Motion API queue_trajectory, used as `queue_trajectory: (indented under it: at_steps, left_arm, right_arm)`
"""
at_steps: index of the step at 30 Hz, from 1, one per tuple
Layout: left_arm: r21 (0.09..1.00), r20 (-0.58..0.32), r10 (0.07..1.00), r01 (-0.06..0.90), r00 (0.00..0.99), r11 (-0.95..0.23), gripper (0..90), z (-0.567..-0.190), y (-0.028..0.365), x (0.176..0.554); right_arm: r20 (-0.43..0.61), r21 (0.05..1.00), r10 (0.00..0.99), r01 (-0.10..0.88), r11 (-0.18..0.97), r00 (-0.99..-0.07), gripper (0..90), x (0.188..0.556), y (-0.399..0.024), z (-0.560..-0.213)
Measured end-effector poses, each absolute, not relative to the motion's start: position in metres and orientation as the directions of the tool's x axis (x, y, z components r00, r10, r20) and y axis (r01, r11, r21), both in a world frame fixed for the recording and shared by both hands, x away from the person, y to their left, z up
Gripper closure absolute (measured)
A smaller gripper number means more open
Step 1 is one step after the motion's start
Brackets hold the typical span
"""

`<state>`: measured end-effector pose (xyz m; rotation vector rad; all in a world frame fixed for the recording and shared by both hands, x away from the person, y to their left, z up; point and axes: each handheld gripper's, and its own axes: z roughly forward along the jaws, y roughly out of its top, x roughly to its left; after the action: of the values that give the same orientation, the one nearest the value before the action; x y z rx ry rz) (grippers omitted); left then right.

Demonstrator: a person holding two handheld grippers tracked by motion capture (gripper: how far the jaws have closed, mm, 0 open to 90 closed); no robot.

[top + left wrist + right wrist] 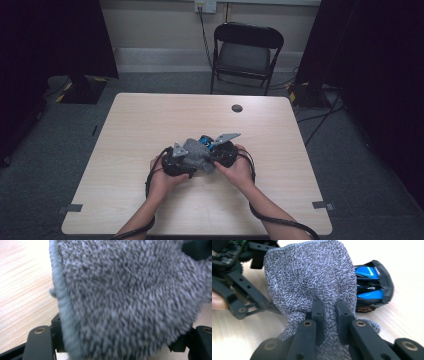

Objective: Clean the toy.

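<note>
Presently, one grey terry cloth sits near the middle of the front half of the one pale wooden counter, held up between two tongs. The right tongs are pressed together on a fold of the cloth, the two black jaws standing close with fabric bunched between them; this pinch is plain in the right gripper view. The left tongs meet the same cloth from the opposite side. In the left gripper view the cloth hangs directly in front of the camera, and the two jaw bases stand well apart at the bottom corners, so the jaws are spread wide; whether the pads press on the fabric cannot be told, since the cloth hides them. One toy car, blue with black panels and a bronze wheel hub, rests on the counter just behind the cloth, partly covered by it; in the high view a blue patch of the car shows beside the grey plate of the right tongs. Two hands are counted, the left hand and the right hand, each wrapped round its tool with a cable trailing back. Beyond the counter stands one black folding chair. One dark round cable port is set in the far part of the counter.
</note>
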<state>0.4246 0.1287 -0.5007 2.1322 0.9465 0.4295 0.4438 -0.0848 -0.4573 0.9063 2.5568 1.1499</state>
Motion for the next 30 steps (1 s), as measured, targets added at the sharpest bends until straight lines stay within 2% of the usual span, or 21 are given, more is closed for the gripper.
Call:
queue_trajectory:
  at_steps: [30]
  left_arm:
    - [0.750,0.002,0.743,0.491,0.670,-0.444,25.8,-0.501,0.129,0.425]
  right_arm:
    - [0.104,0.721,0.748,0.567,0.397,-0.656,80.2,0.483,-0.133,-0.456]
